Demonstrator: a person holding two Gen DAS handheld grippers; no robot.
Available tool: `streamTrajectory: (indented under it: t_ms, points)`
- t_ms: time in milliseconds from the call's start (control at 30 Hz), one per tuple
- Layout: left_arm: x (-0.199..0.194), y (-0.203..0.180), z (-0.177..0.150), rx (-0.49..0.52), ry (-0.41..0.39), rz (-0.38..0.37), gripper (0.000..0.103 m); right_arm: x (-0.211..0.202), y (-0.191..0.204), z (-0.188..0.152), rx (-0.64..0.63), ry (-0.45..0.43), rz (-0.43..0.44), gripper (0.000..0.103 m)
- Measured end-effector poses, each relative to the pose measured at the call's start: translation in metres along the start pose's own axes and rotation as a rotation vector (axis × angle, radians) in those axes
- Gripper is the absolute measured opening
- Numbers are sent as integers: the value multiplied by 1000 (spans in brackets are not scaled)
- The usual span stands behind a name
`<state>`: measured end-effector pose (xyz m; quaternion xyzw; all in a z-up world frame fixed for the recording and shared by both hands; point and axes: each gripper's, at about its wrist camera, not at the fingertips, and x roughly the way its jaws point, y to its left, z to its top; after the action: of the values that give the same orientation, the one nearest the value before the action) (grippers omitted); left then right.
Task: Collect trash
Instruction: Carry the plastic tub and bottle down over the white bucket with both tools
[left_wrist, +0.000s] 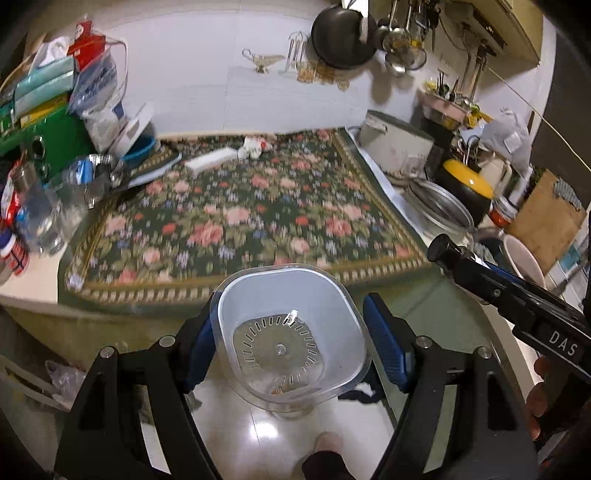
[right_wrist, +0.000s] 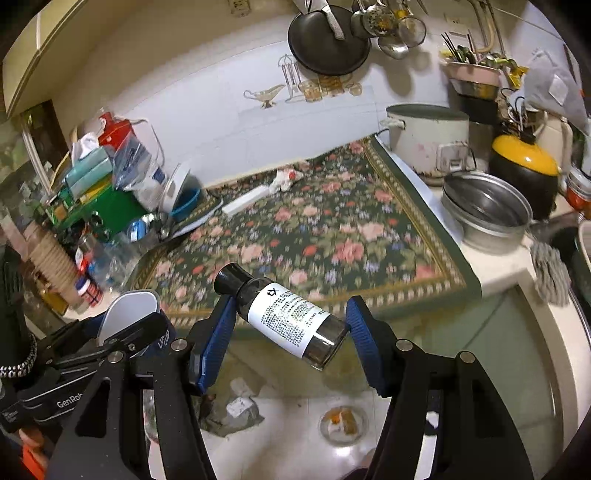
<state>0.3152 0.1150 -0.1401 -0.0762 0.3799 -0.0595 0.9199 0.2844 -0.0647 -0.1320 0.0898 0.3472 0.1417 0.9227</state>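
Observation:
My left gripper (left_wrist: 291, 339) is shut on a clear plastic container (left_wrist: 290, 332), held over the floor in front of the counter; a few crumbs lie in its bottom. My right gripper (right_wrist: 290, 328) is shut on a dark bottle with a white label (right_wrist: 284, 319), which lies slanted between the blue pads, cap up-left. The bottle's cap and the right gripper's body show at the right of the left wrist view (left_wrist: 439, 249). The container also shows at the left of the right wrist view (right_wrist: 129, 314). On the floral cloth (left_wrist: 258, 210), a crumpled wrapper (left_wrist: 253, 146) and a white box (left_wrist: 210, 158) lie near the wall.
Clutter of boxes, bags and bottles stands at the counter's left (left_wrist: 55, 129). A white pot (right_wrist: 428, 136), steel basin (right_wrist: 487, 210) and yellow-lidded pot (right_wrist: 524, 166) stand at right. A small dish with food scraps (right_wrist: 343, 424) and litter (right_wrist: 240, 410) lie on the floor.

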Motion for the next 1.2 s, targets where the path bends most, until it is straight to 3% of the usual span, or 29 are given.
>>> streamTrajectory:
  t_ms: [167,433,800,1000,1200]
  points:
    - [9,7,-33,-34,62,-10,74,-2,1,-24,16,53,-15,59]
    - [69,13,-99,-105,163,34,74,36,-29,-82,20,174,-28,59]
    - [193,33,-214,-262,254,87,74,156,-94,-186,-57,370,-34,59]
    - [255,46,-263,-280,289,118,74,226,-110,-234,-84,425,8,59]
    - [302,56,-297,-291,329,120,74,281,-124,-268,-33,502,114,59]
